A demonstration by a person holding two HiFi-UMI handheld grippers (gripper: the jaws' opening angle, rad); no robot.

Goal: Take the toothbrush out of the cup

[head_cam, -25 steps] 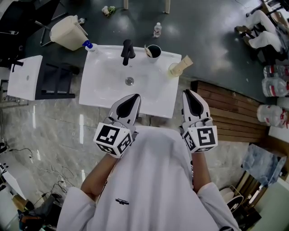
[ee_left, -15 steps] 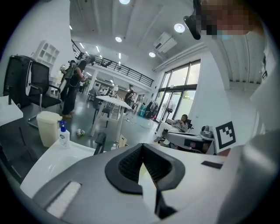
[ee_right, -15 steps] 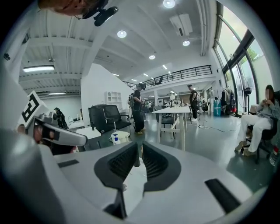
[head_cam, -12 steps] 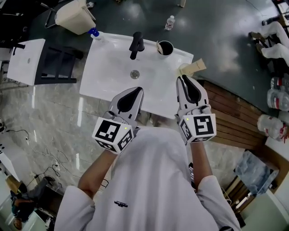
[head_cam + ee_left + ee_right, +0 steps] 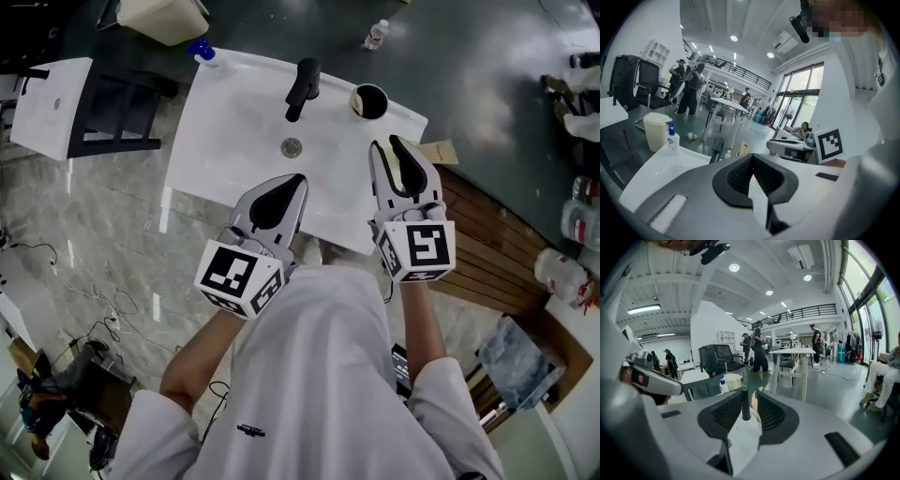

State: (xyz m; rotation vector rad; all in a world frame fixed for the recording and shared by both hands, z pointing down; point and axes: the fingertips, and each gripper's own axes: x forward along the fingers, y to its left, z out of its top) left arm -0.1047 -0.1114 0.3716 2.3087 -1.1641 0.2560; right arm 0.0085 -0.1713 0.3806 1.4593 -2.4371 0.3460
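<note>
Head view shows left gripper (image 5: 296,180) closed, right gripper (image 5: 390,143) parted — toothbrush (image 5: 356,97) in cup (image 5: 373,104).

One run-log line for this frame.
phase: pre-grasp | left gripper: shut, empty | right gripper: open, empty, short of cup | toothbrush: in cup

1. White short-sleeved T-shirt (image 5: 319,366) with a small dark print (image 5: 251,429) on the chest
2. Left gripper (image 5: 296,180): white moulded shell, black ribbed pads (image 5: 272,202), cube (image 5: 239,279) bearing black-and-white square markers
3. Right gripper (image 5: 386,145): matching white shell, black pads and marker cube
</note>
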